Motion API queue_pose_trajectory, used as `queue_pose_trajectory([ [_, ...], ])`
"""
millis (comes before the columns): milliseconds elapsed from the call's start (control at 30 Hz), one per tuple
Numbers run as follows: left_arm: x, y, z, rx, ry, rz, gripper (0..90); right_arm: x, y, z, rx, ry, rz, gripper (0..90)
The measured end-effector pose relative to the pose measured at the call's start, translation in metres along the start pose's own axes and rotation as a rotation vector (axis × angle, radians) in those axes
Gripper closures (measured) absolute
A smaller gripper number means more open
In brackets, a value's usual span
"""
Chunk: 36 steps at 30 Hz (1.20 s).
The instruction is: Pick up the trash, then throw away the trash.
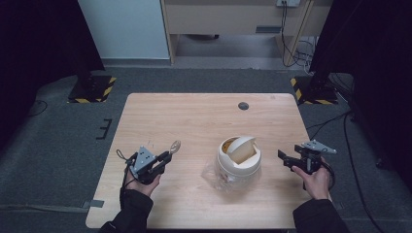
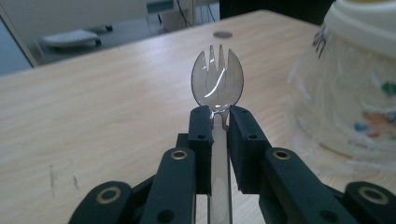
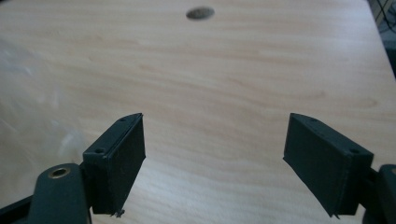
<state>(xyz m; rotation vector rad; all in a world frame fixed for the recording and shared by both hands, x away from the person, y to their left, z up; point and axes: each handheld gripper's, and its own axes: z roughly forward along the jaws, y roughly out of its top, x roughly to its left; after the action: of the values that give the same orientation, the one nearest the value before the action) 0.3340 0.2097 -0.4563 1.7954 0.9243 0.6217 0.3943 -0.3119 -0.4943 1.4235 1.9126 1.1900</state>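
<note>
Left of the noodle cup [image 1: 239, 160], the left gripper [image 1: 165, 156] pinches a clear spork [image 2: 217, 81] by its handle. Right of the cup, the right gripper [image 1: 286, 159] has its jaws spread, nothing between them

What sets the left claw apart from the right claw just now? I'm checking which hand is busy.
The left claw is shut on a clear plastic spork, its handle pinched between the jaws; the right claw stands open with nothing between its jaws. The left claw sits left of the lidded noodle cup, the right claw on its other side. Both are hand-held above the wooden table.
</note>
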Motion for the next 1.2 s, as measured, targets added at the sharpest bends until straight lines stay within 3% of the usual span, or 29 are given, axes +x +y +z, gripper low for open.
queue_pose_trajectory([
  [267,-0.007,0.018,-0.013,-0.133,0.001,0.047,79.4,0.007,0.02,-0.02,-0.123,0.035,-0.023,23.5],
  [467,-0.01,0.03,-0.018,-0.192,-0.013,0.04,79.4,0.012,0.037,-0.036,-0.224,0.036,0.002,26.9],
  [567,-0.011,0.035,-0.019,-0.217,-0.023,0.024,79.4,0.018,0.048,-0.044,-0.264,0.063,0.004,27.9],
  [833,-0.02,0.069,-0.016,-0.32,-0.059,0.027,79.4,0.043,0.077,-0.061,-0.353,0.142,-0.019,33.2],
  [1000,-0.035,0.091,-0.012,-0.371,-0.101,0.056,79.4,0.062,0.095,-0.07,-0.39,0.195,-0.042,34.7],
  [1200,-0.055,0.106,-0.006,-0.399,-0.129,0.117,79.4,0.082,0.109,-0.076,-0.436,0.26,-0.043,37.8],
])
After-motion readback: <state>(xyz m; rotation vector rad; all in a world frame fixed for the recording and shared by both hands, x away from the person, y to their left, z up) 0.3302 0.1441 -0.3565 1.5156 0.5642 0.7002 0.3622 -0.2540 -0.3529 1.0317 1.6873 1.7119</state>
